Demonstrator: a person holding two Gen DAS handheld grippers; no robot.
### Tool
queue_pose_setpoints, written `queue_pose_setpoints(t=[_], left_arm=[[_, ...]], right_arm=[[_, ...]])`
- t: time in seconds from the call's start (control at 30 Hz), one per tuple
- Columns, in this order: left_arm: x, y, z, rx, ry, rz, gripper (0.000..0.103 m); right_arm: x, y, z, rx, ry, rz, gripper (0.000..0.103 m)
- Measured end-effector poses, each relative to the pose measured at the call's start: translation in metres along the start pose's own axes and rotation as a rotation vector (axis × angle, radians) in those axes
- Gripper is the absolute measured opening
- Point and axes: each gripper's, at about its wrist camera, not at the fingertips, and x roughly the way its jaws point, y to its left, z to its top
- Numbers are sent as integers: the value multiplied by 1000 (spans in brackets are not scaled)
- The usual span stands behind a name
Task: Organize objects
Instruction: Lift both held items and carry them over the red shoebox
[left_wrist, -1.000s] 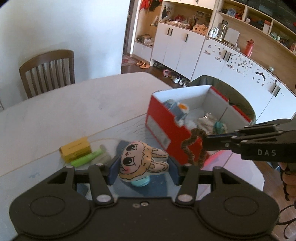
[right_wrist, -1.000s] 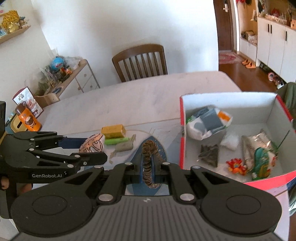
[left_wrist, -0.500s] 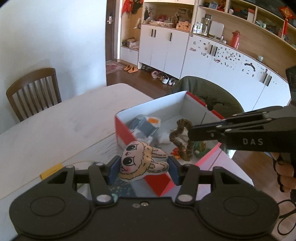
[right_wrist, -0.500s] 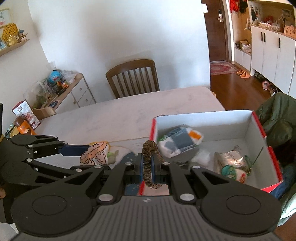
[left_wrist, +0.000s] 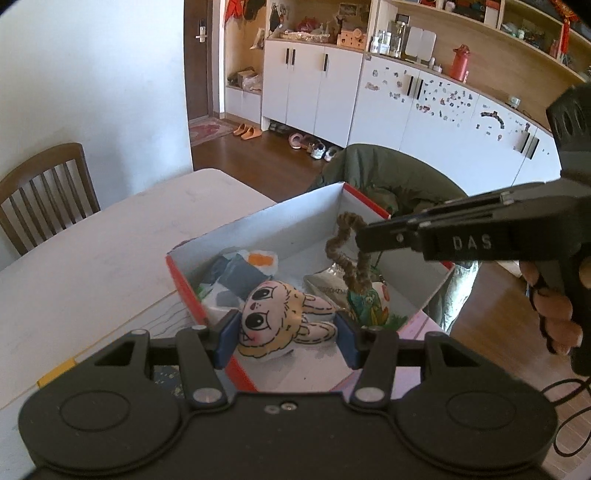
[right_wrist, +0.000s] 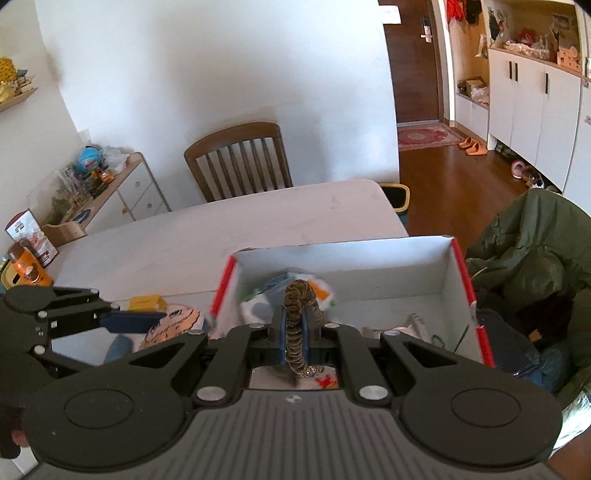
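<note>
Both tools now hang over the red box instead of the bench: left tool clamps the bunny plush; right tool pinches the brown coil.

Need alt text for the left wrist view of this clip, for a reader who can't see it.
The left gripper holds a bunny toy over an open red box of small items on a white table. From the right, the right gripper holds a brown twisted loop above the box.
</note>
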Motion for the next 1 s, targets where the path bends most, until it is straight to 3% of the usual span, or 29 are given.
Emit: queue_pose_setpoints(t=[0.63, 1.0], left_arm=[[92, -15, 14, -19, 138, 52, 53], [137, -25, 17, 27, 210, 66, 53]], right_arm=[[69, -68, 29, -34, 57, -52, 8], [117, -89, 24, -46, 139, -92, 8]])
